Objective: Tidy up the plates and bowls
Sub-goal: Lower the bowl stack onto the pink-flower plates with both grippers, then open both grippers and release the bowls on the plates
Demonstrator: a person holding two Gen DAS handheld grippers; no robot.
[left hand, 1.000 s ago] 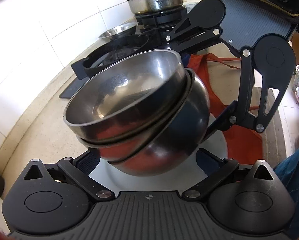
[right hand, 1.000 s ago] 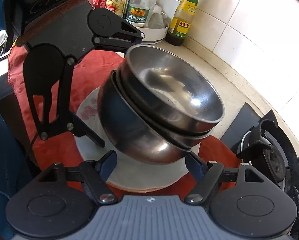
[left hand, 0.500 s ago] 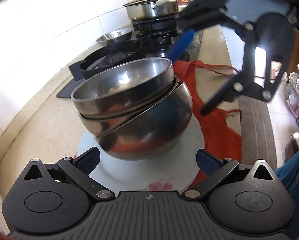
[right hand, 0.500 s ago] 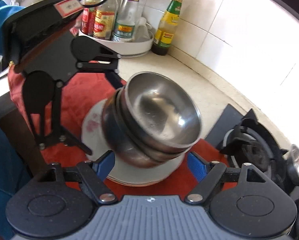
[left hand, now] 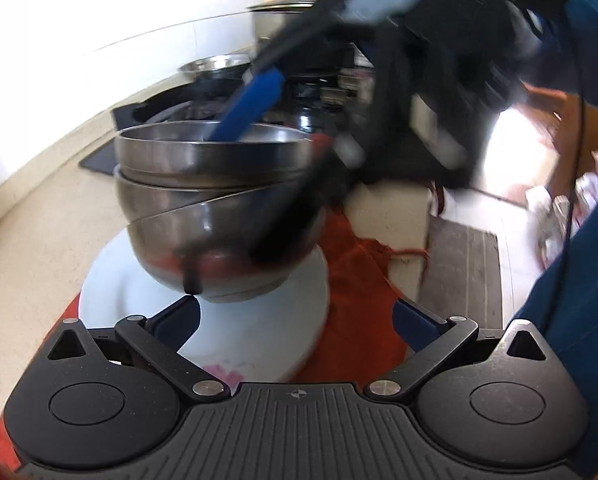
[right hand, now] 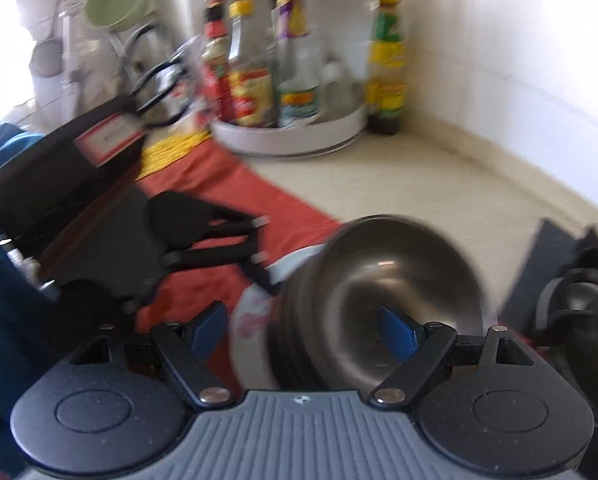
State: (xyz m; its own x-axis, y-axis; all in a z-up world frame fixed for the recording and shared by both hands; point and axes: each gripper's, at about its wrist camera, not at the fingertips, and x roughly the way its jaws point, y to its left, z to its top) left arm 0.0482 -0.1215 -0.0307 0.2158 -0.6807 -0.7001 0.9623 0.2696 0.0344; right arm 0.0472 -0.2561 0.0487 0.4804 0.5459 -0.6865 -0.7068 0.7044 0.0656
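Observation:
Three nested steel bowls [left hand: 215, 184] stand level on a white plate [left hand: 111, 292] with a pink flower print, which lies on a red cloth [left hand: 359, 300]. My left gripper [left hand: 297, 320] is open just short of the stack's base, both blue pads clear of it. In the left wrist view, blurred, my right gripper [left hand: 283, 168] hovers over the stack's right side, one blue pad above the top bowl's rim. Its jaws are opening. In the right wrist view the bowls [right hand: 379, 300] lie just beyond my right gripper [right hand: 303, 328], with no pad pressing them.
A gas hob [left hand: 159, 108], a lidded pot [left hand: 283, 16] and a steel basin [left hand: 215, 65] stand behind the stack. A white rack of bottles [right hand: 291, 136] fills the counter's corner, and a burner [right hand: 579, 304] is at the right. A person's blue sleeve [left hand: 579, 280] lines the counter's edge.
The bowl stack has gone from tilted to level on the plate. My right gripper has risen and drawn back with its jaws spreading. The left gripper has rolled slightly.

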